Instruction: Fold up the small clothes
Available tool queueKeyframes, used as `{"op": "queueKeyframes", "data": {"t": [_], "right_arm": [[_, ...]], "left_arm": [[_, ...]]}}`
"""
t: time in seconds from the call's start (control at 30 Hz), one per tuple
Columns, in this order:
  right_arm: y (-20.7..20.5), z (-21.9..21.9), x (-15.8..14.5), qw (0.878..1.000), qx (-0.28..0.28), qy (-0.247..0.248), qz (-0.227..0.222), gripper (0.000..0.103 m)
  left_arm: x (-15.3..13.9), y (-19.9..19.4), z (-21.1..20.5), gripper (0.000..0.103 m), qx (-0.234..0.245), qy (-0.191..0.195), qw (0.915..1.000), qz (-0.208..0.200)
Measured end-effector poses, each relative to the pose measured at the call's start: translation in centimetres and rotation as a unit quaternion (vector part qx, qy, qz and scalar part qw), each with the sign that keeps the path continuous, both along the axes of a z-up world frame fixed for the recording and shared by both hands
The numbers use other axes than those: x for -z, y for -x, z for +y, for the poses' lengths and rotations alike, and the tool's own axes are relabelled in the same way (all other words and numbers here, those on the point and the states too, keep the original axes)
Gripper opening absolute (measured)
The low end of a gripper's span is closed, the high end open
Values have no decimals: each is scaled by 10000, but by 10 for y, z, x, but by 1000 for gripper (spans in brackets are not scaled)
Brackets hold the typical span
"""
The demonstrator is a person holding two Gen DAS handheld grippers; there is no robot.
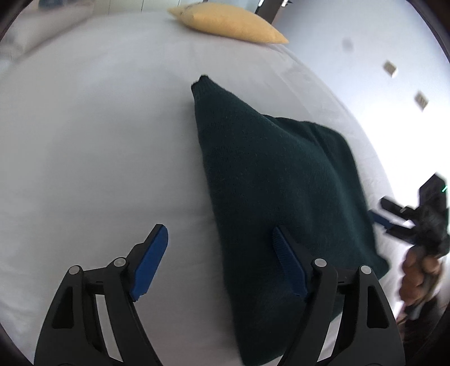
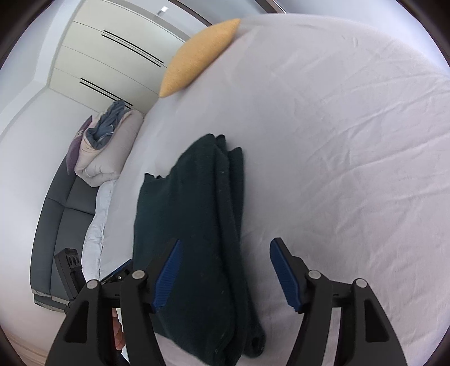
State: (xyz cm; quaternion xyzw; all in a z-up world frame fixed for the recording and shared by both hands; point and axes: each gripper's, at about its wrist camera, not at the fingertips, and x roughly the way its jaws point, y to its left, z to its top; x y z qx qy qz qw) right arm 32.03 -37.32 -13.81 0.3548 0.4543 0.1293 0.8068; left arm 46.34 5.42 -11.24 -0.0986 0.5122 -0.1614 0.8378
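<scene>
We held the left gripper [image 1: 219, 239] wide over the folded sweater [image 1: 281, 183] on the bed [image 1: 98, 140]. Our right gripper [image 2: 225, 253] stood wide too, gripping nothing; a yellow pillow [image 2: 199, 56] lay at twelve o'clock

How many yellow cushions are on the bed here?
1. The yellow cushion lies at the far edge of the white bed, beyond the dark green sweater. Others could sit outside both views.

A home bedroom: white-sheeted bed [image 2: 337, 140], yellow pillow [image 2: 197, 56], wardrobe doors [image 2: 112, 56], grey sofa [image 2: 56, 211].
</scene>
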Motion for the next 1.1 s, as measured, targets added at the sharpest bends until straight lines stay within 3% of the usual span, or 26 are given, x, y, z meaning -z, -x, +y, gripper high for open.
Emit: {"op": "queueKeyframes", "data": {"t": [0.2,0.33,0.37,0.43,0.67,0.8,0.97,1.1], "right_arm": [[-25,16,14,9991,-311,-22,278,68],[-34,20,15,9989,-338,2,335,68],[-36,21,15,9988,-350,1,349,66],[-39,23,16,9981,-456,90,407,51],[-41,36,16,9966,-589,355,459,37],[-36,47,3,9940,-604,848,321,28],[-24,62,-18,9892,-496,1374,134,25],[-13,83,-42,9872,-589,1483,-91,24]], "left_arm": [[11,-23,3,76,61,1086,9922,606],[26,-32,-6,76,208,1274,9869,967],[28,-33,-8,75,238,1337,9859,982],[32,-32,-12,67,266,1453,9835,1044],[22,-26,-27,53,369,1130,9888,898],[13,-21,-32,45,398,966,9918,733],[1,-9,-24,36,336,1115,9911,644],[-22,9,-13,36,337,891,9948,372]]}}
